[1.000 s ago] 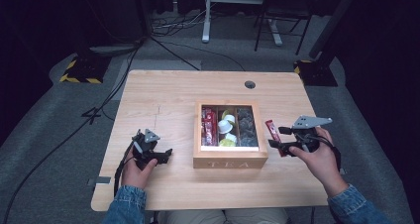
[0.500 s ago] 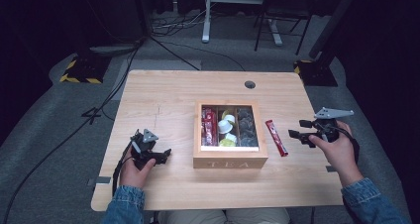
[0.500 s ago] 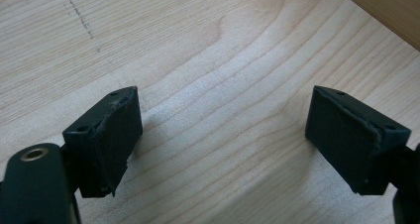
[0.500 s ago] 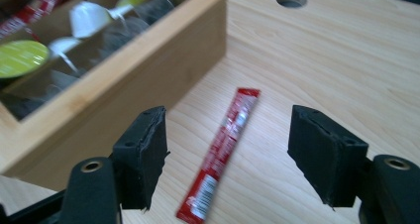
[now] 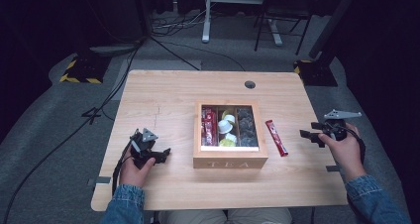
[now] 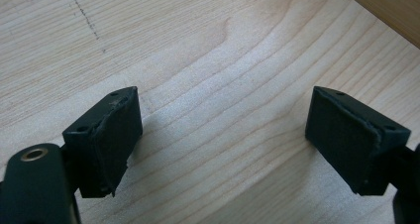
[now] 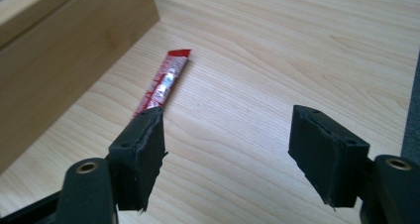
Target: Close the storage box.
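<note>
A wooden tea box (image 5: 230, 158) marked TEA stands at the table's middle, its compartments holding red packets, white and yellow capsules and dark pieces. A red sachet (image 5: 276, 137) (image 7: 163, 85) lies flat on the table just right of the box. My right gripper (image 5: 308, 135) (image 7: 225, 157) hovers open to the right of the sachet, near the table's right edge, nothing between its jaws. My left gripper (image 5: 166, 153) (image 6: 220, 140) rests open on the table left of the box, holding nothing.
The box's wall (image 7: 74, 50) rises at the left of the right gripper view; its corner (image 6: 391, 11) shows top right in the left gripper view. A round cable hole (image 5: 250, 84) sits at the table's far side. Cables and chair legs lie on the floor beyond.
My right gripper let go of the red sachet, which now lies beside the box, and drew back to the right with its jaws open. The left gripper stayed put.
</note>
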The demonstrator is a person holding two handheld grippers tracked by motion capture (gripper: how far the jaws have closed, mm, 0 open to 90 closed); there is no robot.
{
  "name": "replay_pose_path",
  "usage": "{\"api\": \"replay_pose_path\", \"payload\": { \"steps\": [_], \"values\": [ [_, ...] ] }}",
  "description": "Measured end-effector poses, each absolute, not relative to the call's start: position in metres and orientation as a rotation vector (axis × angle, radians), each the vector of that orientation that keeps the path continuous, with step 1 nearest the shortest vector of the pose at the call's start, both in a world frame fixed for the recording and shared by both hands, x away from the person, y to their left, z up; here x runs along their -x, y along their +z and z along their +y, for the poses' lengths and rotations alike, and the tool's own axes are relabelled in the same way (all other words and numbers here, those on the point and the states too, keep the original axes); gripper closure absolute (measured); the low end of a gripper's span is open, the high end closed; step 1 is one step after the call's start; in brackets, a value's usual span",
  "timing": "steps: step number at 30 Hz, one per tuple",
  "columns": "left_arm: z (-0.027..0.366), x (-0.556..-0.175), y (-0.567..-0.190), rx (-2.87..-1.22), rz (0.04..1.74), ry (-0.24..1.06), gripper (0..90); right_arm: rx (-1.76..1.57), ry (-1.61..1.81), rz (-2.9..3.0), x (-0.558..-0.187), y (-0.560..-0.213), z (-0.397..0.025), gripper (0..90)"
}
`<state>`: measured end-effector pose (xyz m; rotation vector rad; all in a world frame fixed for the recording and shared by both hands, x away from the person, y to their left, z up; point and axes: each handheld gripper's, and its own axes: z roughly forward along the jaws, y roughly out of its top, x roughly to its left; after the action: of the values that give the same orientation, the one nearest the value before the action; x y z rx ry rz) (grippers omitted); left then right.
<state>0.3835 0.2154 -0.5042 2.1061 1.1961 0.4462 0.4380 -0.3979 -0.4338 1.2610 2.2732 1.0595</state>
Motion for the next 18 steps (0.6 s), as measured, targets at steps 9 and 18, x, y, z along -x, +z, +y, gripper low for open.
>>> {"api": "replay_pose_path", "payload": {
  "steps": [9, 18],
  "values": [
    [0.215, -0.383, -0.504, -2.107, 1.197, 0.445, 14.9, -1.305, 1.033, 2.275, -0.446, -0.460, -0.414, 30.0],
    [0.215, -0.383, -0.504, -2.107, 1.197, 0.445, 14.8, -1.341, 0.998, 2.270, -0.447, -0.478, -0.415, 29.8]
  ]
}}
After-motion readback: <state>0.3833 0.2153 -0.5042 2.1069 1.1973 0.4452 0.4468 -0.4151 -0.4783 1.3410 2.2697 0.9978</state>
